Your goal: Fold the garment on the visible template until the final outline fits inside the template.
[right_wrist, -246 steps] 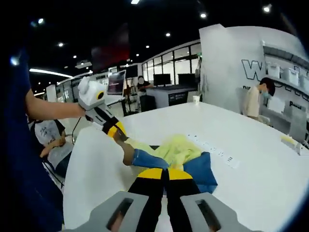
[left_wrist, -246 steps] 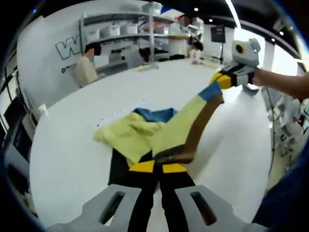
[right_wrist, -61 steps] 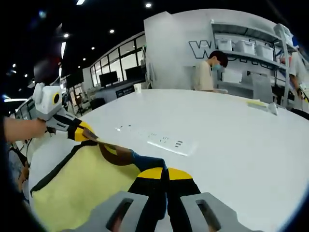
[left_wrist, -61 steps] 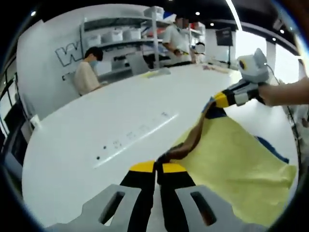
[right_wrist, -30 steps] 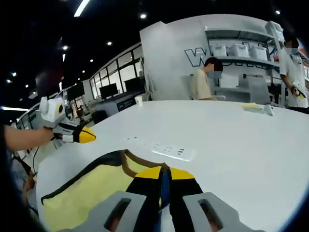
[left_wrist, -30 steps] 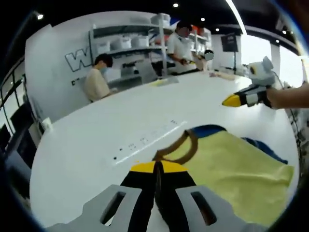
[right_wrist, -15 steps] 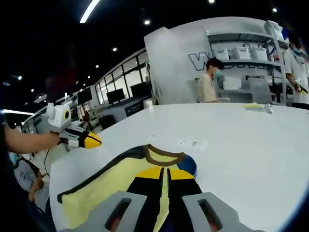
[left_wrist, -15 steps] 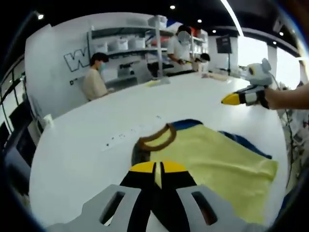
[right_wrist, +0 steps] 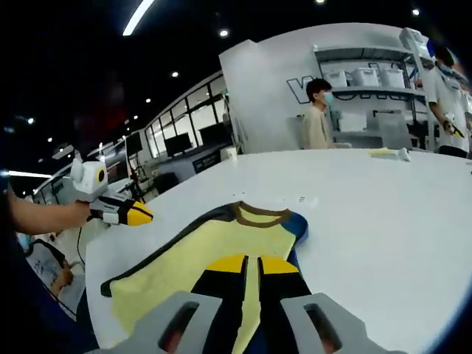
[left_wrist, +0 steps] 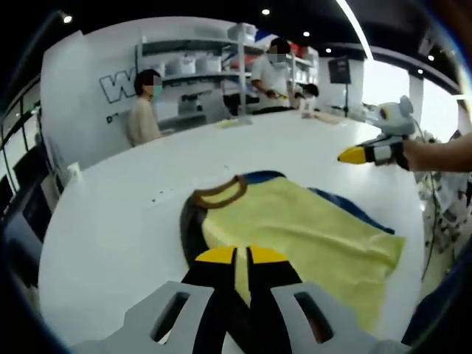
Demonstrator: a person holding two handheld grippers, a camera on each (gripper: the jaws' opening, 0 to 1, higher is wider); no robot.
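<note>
A yellow garment [left_wrist: 310,236] lies spread flat on a large white table [left_wrist: 110,221], filling the centre and lower right of the left gripper view. It has a brown collar [left_wrist: 219,193] at its upper left end, a black sleeve [left_wrist: 189,228] along its left edge and blue trim [left_wrist: 346,209] along its upper right edge.

In the left gripper view the left gripper [left_wrist: 242,258] rises from the bottom centre, its 2 yellow-tipped black jaws slightly parted with a narrow gap between them; the yellow cloth shows through the gap, and I cannot tell whether the jaws touch it. At the right edge of this view the right gripper [left_wrist: 352,155] is held by a hand [left_wrist: 417,155] above the table, apart from the garment, its yellow tip pointing left.

In the right gripper view the same garment [right_wrist: 214,254] lies in the centre and lower left, collar [right_wrist: 259,214] toward the upper centre, blue sleeve [right_wrist: 295,225] on the right. The right gripper [right_wrist: 251,267] rises from the bottom centre with its 2 jaws also a little open, holding nothing that can be made out. The left gripper [right_wrist: 133,214] appears at the left edge, held in the air beside the table, yellow tip pointing right.

Behind the table, 2 people [left_wrist: 144,110] stand near white shelves [left_wrist: 192,70] with bins, in the upper part of the left gripper view.
</note>
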